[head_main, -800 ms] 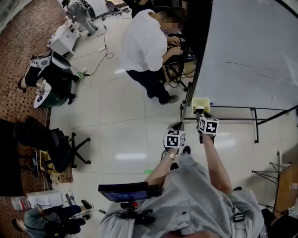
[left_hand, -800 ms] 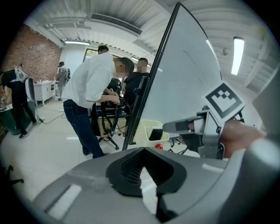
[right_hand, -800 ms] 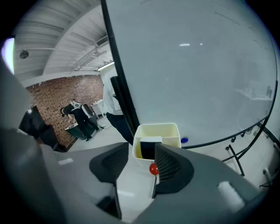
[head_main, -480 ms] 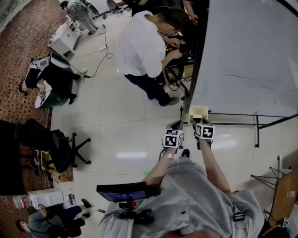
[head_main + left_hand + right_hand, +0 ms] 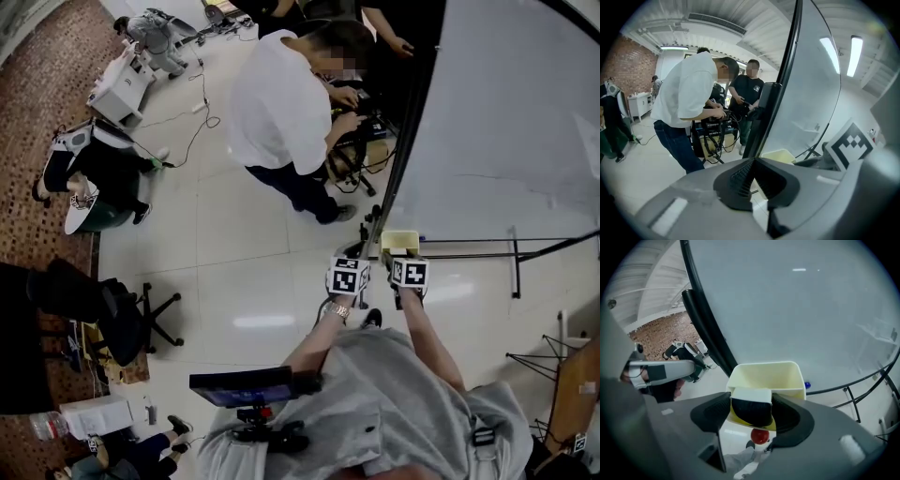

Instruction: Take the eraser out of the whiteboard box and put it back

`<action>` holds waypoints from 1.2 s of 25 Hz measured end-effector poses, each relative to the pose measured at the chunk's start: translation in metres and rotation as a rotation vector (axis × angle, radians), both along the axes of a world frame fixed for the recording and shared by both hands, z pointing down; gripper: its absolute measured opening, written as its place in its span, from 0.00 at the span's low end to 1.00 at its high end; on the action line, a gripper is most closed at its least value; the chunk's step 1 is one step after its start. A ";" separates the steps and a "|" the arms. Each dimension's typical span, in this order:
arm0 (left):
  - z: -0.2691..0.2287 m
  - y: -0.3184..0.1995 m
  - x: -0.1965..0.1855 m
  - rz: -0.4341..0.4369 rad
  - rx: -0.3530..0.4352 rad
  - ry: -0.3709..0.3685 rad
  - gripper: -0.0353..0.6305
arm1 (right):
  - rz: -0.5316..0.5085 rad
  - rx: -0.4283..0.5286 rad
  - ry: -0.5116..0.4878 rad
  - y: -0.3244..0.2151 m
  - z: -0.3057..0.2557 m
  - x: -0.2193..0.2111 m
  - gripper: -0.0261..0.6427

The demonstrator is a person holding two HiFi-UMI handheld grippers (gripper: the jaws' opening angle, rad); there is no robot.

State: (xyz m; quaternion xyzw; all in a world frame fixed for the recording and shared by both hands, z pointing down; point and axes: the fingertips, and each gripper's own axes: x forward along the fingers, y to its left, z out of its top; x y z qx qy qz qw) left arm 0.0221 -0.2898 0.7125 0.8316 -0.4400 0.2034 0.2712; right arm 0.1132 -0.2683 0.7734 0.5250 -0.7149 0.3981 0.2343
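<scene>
The floor (image 5: 244,234) was pale, glossy tile, and it threw back soft bars of ceiling light. A tall whiteboard (image 5: 506,112) on a black-legged stand (image 5: 514,262) filled the right side of the room. Farther off, a person in a white shirt (image 5: 277,103) bent over a black cart (image 5: 356,141) hung with cables, just beside the board's left edge. A black office chair (image 5: 98,300) stood at the near left. White machines (image 5: 122,80) sat at the far left, with a cord trailing over the tiles. Overhead ran a white ribbed ceiling (image 5: 717,35) with a lit tube lamp (image 5: 675,48), and a red brick wall (image 5: 628,70) closed off the far left.
</scene>
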 end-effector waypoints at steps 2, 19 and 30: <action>-0.002 -0.008 -0.003 0.004 0.008 0.002 0.06 | -0.010 -0.011 -0.022 0.000 -0.008 0.000 0.46; -0.001 -0.014 0.011 0.040 0.004 0.029 0.06 | -0.007 0.197 -0.016 -0.037 -0.116 0.023 0.46; 0.007 -0.003 0.006 0.024 -0.009 0.010 0.06 | -0.022 0.083 0.105 -0.044 -0.008 0.027 0.46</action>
